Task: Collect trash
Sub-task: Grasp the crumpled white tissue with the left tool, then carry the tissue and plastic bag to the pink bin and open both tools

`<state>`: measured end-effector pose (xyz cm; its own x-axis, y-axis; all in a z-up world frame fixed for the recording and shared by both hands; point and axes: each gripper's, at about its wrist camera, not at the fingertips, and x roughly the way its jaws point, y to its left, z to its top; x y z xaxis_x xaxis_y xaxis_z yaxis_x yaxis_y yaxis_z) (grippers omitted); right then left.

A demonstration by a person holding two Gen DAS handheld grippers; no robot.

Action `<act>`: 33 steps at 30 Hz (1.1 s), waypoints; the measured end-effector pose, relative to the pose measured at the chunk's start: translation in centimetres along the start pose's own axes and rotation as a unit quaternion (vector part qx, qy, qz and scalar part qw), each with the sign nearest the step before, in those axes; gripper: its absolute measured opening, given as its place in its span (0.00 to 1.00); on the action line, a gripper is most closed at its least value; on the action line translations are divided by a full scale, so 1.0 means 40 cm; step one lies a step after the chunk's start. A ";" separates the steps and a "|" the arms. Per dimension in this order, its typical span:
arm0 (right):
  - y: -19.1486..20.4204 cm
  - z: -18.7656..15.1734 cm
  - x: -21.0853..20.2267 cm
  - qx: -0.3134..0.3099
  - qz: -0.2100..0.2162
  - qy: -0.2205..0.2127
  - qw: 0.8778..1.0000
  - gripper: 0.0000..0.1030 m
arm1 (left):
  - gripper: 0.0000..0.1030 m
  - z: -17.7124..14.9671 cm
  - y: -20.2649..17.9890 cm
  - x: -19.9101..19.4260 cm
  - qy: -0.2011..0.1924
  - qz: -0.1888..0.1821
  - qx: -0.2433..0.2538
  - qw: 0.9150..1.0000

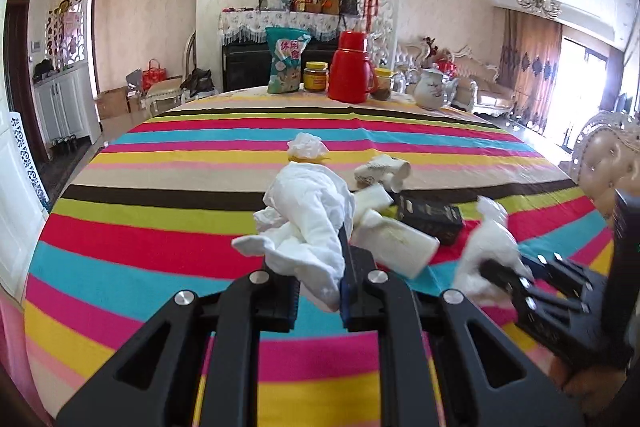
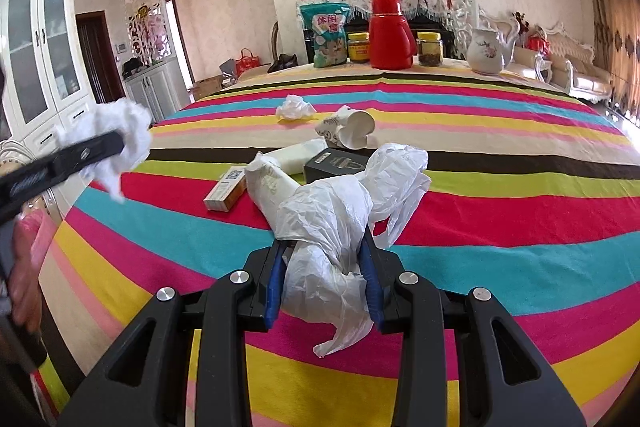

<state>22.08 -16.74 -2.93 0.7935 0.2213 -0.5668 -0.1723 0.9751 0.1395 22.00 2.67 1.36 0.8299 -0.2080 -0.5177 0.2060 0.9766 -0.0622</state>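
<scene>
My left gripper (image 1: 320, 267) is shut on a crumpled white tissue (image 1: 308, 223), held above the striped tablecloth (image 1: 160, 251). In the right wrist view that gripper (image 2: 124, 143) hangs at the left with the tissue (image 2: 128, 123) in it. My right gripper (image 2: 326, 255) is shut on a crinkled white plastic bag (image 2: 332, 223); the left wrist view has it at the right (image 1: 504, 271) with the bag (image 1: 484, 247). On the cloth lie another tissue ball (image 2: 295, 109), tipped paper cups (image 2: 352, 131), a white cup (image 2: 268, 183), a black box (image 2: 336, 163) and a small orange box (image 2: 226, 189).
At the table's far edge stand a teal snack bag (image 2: 328, 35), a red thermos (image 2: 390, 31), two yellow-lidded jars (image 2: 358, 47) and a white jug (image 2: 486, 53). A padded chair (image 1: 608, 155) stands at the table's right side.
</scene>
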 end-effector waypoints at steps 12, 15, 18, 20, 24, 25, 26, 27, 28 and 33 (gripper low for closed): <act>0.086 0.010 -0.027 -0.054 0.028 0.001 0.998 0.33 | 0.15 -0.110 -0.015 -0.067 0.000 0.015 0.010 1.000; 0.109 0.019 -0.045 -0.071 0.034 -0.002 0.997 0.33 | 0.15 -0.114 -0.001 -0.076 0.000 0.018 0.003 1.000; 0.132 0.030 -0.058 -0.084 0.040 -0.007 0.996 0.33 | 0.15 -0.118 0.012 -0.089 -0.003 0.020 0.001 1.000; 0.152 0.036 -0.065 -0.094 0.047 -0.009 0.994 0.33 | 0.15 -0.121 0.017 -0.094 -0.005 0.024 0.000 1.000; 0.184 0.046 -0.063 -0.104 0.058 -0.010 0.993 0.33 | 0.15 -0.130 0.038 -0.117 -0.009 0.031 -0.004 0.999; 0.195 0.050 -0.061 -0.107 0.064 -0.010 0.992 0.33 | 0.15 -0.132 0.047 -0.124 -0.010 0.034 -0.005 0.999; 0.207 0.053 -0.061 -0.109 0.071 -0.009 0.991 0.33 | 0.15 -0.134 0.056 -0.131 -0.011 0.037 -0.006 0.999; 0.216 0.055 -0.058 -0.112 0.078 -0.009 0.991 0.33 | 0.15 -0.135 0.066 -0.140 -0.013 0.041 -0.009 0.999; 0.232 0.057 -0.057 -0.116 0.086 -0.009 0.989 0.33 | 0.15 -0.137 0.079 -0.150 -0.016 0.046 -0.013 0.999; 0.320 0.063 -0.052 -0.145 0.119 -0.009 0.982 0.33 | 0.15 -0.146 0.146 -0.199 -0.023 0.070 -0.031 0.997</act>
<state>19.69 -4.76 2.08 0.7204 0.4463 -0.5309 -0.5119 0.8586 0.0271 13.56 10.36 0.12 0.8713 -0.0701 -0.4858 0.0551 0.9975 -0.0451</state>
